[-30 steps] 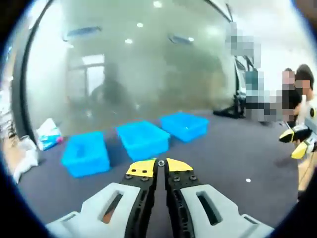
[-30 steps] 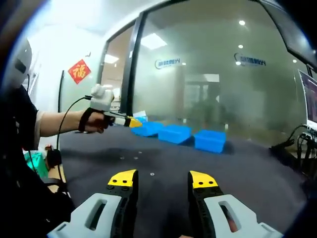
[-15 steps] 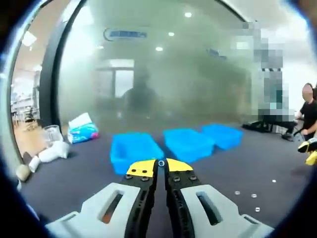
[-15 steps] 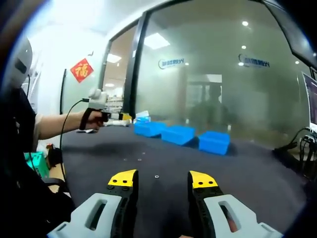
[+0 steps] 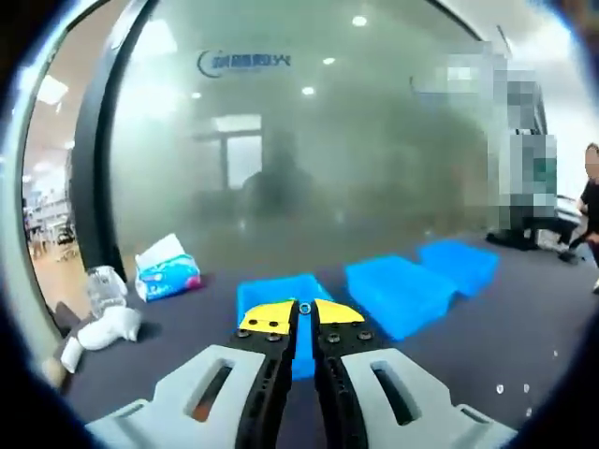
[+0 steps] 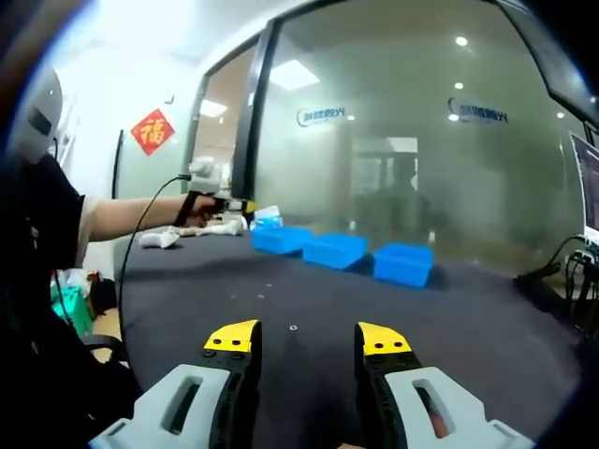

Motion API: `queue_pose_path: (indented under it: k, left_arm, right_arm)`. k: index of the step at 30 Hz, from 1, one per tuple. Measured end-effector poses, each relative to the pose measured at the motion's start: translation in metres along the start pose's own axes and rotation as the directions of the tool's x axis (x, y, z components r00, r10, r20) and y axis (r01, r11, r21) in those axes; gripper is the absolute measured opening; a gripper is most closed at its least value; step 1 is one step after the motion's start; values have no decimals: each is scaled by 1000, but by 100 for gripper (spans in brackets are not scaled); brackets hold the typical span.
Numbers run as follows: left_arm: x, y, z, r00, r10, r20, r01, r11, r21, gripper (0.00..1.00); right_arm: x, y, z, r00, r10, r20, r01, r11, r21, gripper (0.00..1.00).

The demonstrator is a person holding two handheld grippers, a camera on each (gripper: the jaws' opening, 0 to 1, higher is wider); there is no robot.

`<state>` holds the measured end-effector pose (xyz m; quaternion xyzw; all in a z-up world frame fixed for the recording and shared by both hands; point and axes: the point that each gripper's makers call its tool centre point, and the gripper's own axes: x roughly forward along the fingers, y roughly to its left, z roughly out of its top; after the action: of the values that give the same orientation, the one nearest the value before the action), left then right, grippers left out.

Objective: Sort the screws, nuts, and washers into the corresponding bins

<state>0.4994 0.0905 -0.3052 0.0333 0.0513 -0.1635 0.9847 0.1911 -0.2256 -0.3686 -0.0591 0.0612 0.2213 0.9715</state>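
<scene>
The left tongs (image 5: 304,314) are pinching a small nut (image 5: 304,307) between their yellow tips, hovering just in front of the nearest of three blue bins (image 5: 277,301) on the dark table (image 5: 187,327). The middle bin (image 5: 398,290) and the far bin (image 5: 459,264) are sitting further right in a row in the left gripper view. A tissue pack (image 5: 167,276) is lying on the table's left edge, near a frosted glass wall (image 5: 309,140).

In the right gripper view, the right tongs (image 6: 310,339) are spread apart and holding nothing, low over the table. A few small metal parts (image 6: 293,328) are lying scattered ahead of them. Far off, the person's hand (image 6: 198,208) is reaching the left tongs toward the bins.
</scene>
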Motion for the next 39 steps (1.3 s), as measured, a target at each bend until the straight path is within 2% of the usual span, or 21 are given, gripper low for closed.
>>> queue_pose_path:
  k: [4,6,7,8,10,11,12,16,19,22,24,26,32,34,36,39]
  left_arm:
    - [25,4,7,1000,28,-4,-28,999,-30,4]
    - [37,2,5,999,19,-35,-20,999,-39,4]
    - [43,0,5,999,-1,-40,-4,994,-108,4]
    - [47,2,4,999,8,-50,-16,986,-167,4]
    - [54,5,2,997,20,-68,-28,993,-115,4]
    - [58,6,2,997,28,-76,-31,999,-37,4]
    - [61,4,3,997,35,-71,-35,999,8,4]
    - [74,3,-1,995,36,-90,-38,999,-24,4]
    - [80,3,-8,992,48,-112,-46,999,22,4]
    - [85,5,-16,990,47,-132,-46,999,13,4]
    - [86,7,-20,989,50,-136,-52,999,-10,4]
    - [84,7,-24,988,59,-143,-59,998,4,5]
    - [83,6,-24,989,52,-135,-53,999,-1,6]
    - [82,3,-23,990,42,-132,-42,999,2,10]
    - [84,3,-23,991,39,-131,-38,999,11,23]
    - [80,2,-24,989,44,-140,-39,999,32,32]
  right_arm:
    - [-1,-1,0,1000,-1,2,1,1000,5,36]
    - [-2,-1,0,1000,1,2,-1,1000,3,36]
    - [-2,-2,0,1000,1,4,-1,1000,5,36]
    - [-2,-2,0,1000,0,5,0,1000,6,36]
    - [-4,-3,-1,1000,-2,6,2,1000,8,36]
    - [-5,-3,-1,1000,-3,11,3,1000,16,36]
    - [-5,-3,-1,1000,-4,12,3,1000,19,36]
    - [-6,-5,-6,1000,-4,5,4,1000,23,36]
    - [-5,-4,-7,1000,-3,3,3,1000,24,36]
    - [-6,-4,-8,1000,-1,5,1,1000,28,36]
    - [-6,-3,-10,1000,2,-2,-2,1000,29,36]
    - [-6,-4,-12,1000,1,-7,-1,1000,30,36]
    - [-5,-2,-14,1000,6,-9,-5,999,34,36]
    - [-4,-1,-14,1000,8,-9,-8,999,35,36]
    - [-3,1,-14,1000,14,-8,-14,999,36,36]
    - [-3,3,-13,1000,20,-9,-20,999,32,36]
